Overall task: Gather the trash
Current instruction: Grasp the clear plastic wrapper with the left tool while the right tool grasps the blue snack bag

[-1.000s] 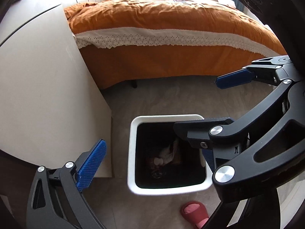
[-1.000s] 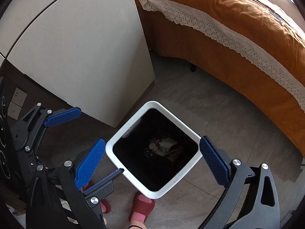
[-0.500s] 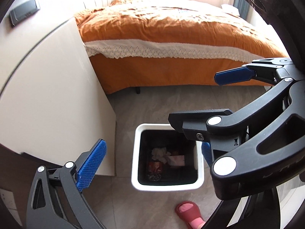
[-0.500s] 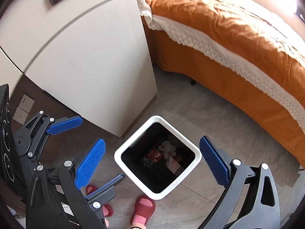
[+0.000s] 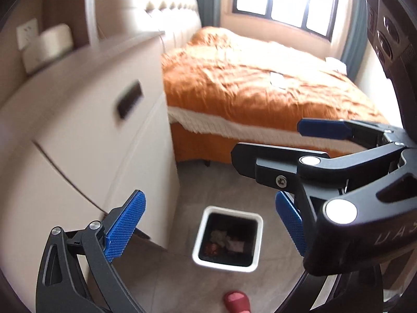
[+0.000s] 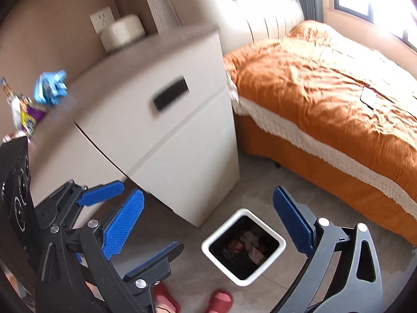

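The left gripper (image 5: 208,224) stands wide open and holds nothing, and the right gripper (image 6: 208,221) also stands wide open and empty; the two are side by side, so each one shows in the other's view. Far below both of them, almost straight under the gap between their blue pads, is the square white plastic trash bin (image 6: 279,240) on the grey tiled floor, with some crumpled paper and reddish scraps inside. The trash that is not yet collected appears to be the crumpled light-blue wrapper (image 6: 50,90) and the purple and yellow snack packet (image 6: 26,116), which lie on top of the white bedside cabinet (image 6: 166,140), up and to the left of the right gripper and well apart from it. The left gripper is on that side, so I judge it is the nearer one, though its own view does not show this trash. The pictures are blurred, so I cannot tell the long axis of either piece. The cabinet top around them looks free, with a round white box (image 6: 122,32) further back near the wall. The orange-covered bed (image 6: 325,86) is on the right, so there is open room between.
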Available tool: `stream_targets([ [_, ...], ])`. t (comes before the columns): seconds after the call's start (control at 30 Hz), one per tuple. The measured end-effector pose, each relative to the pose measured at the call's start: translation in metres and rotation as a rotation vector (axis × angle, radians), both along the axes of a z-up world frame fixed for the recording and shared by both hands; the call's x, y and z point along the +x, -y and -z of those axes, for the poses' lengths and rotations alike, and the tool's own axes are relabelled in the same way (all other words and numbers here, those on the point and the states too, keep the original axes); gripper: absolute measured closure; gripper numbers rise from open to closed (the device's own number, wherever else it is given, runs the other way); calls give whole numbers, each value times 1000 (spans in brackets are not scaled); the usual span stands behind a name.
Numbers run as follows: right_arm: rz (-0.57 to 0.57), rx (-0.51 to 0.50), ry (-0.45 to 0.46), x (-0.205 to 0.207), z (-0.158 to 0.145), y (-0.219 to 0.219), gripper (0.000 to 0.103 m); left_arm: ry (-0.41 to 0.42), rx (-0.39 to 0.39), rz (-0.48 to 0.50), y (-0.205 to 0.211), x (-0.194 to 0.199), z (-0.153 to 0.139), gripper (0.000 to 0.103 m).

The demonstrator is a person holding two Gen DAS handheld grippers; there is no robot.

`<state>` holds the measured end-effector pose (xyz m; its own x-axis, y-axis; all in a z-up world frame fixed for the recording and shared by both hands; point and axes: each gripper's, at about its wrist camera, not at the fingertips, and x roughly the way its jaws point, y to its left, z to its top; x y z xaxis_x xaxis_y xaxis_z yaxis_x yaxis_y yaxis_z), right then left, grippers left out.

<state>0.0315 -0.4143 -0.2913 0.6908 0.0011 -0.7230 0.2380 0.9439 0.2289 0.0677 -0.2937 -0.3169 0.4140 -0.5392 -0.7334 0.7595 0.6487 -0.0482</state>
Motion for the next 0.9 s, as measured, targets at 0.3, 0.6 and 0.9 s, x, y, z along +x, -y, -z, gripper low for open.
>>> stream_targets([
  [0.3,-90,14,146,24,-85,-40,4,124,-67,-173,-67,12,-97,5],
  [0.6,-259,-4,228,57,-134,-114,4,190,-40,-357,-156,34,-139,5],
  [0.9,-405,-58,245,95,-156,-186,4,203,18,-473,-233,54,-139,5],
])
